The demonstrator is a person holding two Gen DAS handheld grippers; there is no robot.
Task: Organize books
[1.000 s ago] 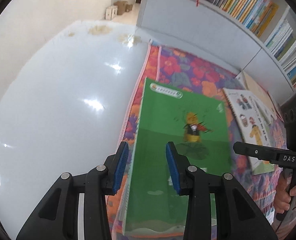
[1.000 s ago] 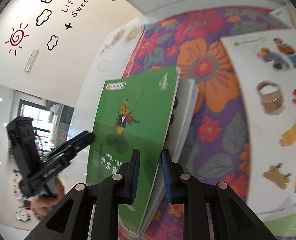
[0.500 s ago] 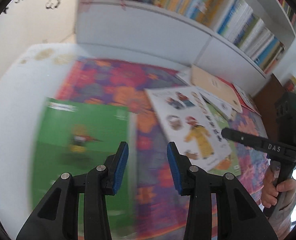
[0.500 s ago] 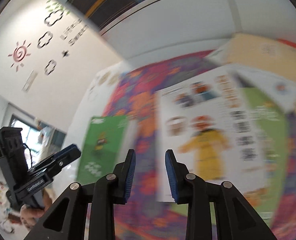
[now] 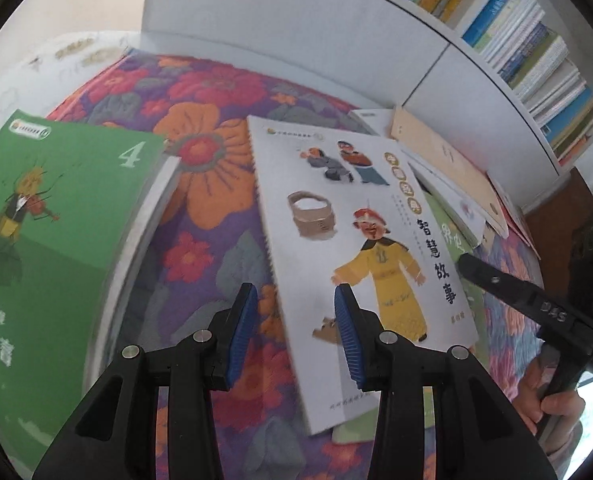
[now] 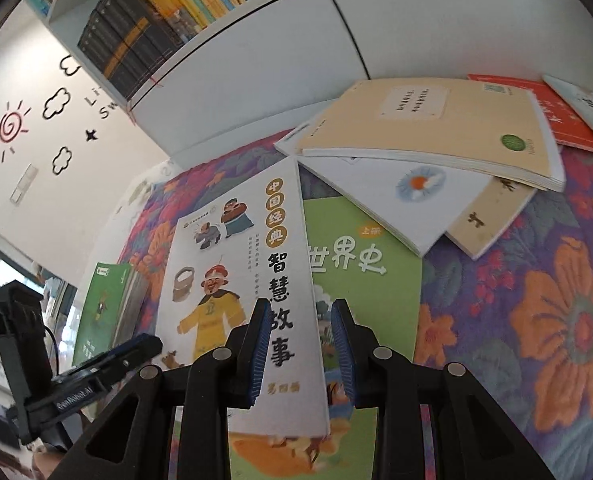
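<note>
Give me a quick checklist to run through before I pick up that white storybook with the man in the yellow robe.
1. Left gripper empty: ok, nothing between its fingers.
2. Right gripper empty: ok, jaws apart over the cover, no pad pressing.
3. White storybook free on top: ok, nothing lies on it; it rests on the light green book.
4. An edge to grip: ok, the left gripper sits over its spine edge, the right over its opposite long edge.
5. Green stack set down: ok, lying on the floral mat, clear of both grippers.
6. Storybook will lift alone: cannot tell.
</note>
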